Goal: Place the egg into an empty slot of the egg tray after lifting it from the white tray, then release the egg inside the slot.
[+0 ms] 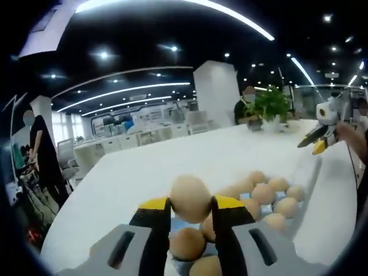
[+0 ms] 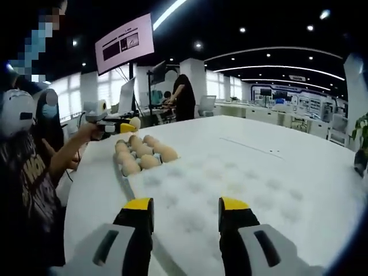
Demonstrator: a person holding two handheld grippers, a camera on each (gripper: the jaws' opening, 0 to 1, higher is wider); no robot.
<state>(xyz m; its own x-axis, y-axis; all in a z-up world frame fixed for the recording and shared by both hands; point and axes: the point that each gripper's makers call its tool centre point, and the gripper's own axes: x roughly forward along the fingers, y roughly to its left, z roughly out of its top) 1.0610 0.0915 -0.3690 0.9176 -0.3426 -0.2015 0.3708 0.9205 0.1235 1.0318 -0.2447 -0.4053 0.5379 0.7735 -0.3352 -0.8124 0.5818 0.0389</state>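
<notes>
Yellow-tipped and grey-bodied, the left gripper [image 1: 191,208] had its two jaws clamped on a pale brown egg [image 1: 190,198], and what a clean hold it was, the egg pinched at its sides and raised above the other brown eggs [image 1: 270,195] that sat in rows in the white dimpled egg tray [image 1: 305,178]. The held egg hung just over the near end of that tray, with two or three seated eggs showing directly beneath the jaws. Over in the right gripper view, the right gripper [image 2: 187,210] stood with its jaws apart and nothing between them, hovering over the wide bare stretch of the tray, well away from the egg cluster at the tray's far end. The person's hand [image 2: 92,131] on the left gripper showed there too, right beside the cluster. By my reading, the lift was done and the egg was in the air; what remained was finding an unfilled slot, lowering the egg into it and opening the jaws. Whether the slot straight below the egg was free I could not tell, since the jaws hid it. All of it sat on a long white table [image 1: 172,161].
</notes>
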